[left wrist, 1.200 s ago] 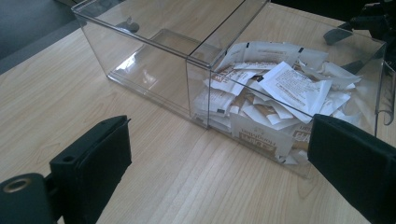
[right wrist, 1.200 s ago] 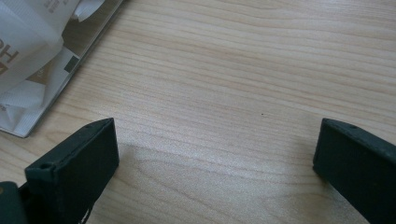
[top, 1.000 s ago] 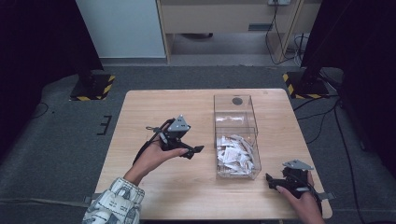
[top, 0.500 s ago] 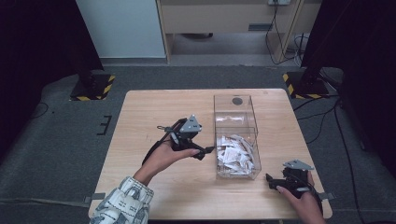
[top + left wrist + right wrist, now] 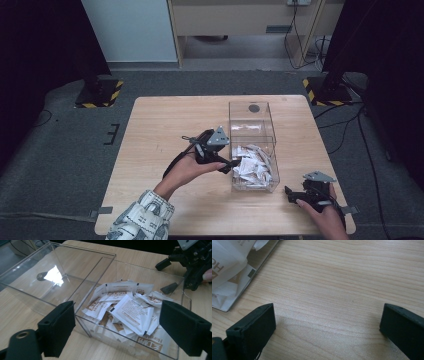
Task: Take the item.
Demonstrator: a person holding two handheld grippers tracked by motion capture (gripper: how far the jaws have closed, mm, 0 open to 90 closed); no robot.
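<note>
My left gripper (image 5: pixel 231 165) has jaws wide, just been closing a bit with nothing between them, at the near-left wall of the clear box (image 5: pixel 272 145) holding the sachets (image 5: pixel 254 167), while my right gripper (image 5: pixel 292 194) rests wide open on the table (image 5: pixel 155 130) near the box's right corner.

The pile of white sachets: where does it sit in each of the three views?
High view: sachets in the clear box's near compartment, centre-right.
Left gripper view: middle, between the jaws.
Right gripper view: top-left corner.
Shared landmark: the box's clear wall.
</note>
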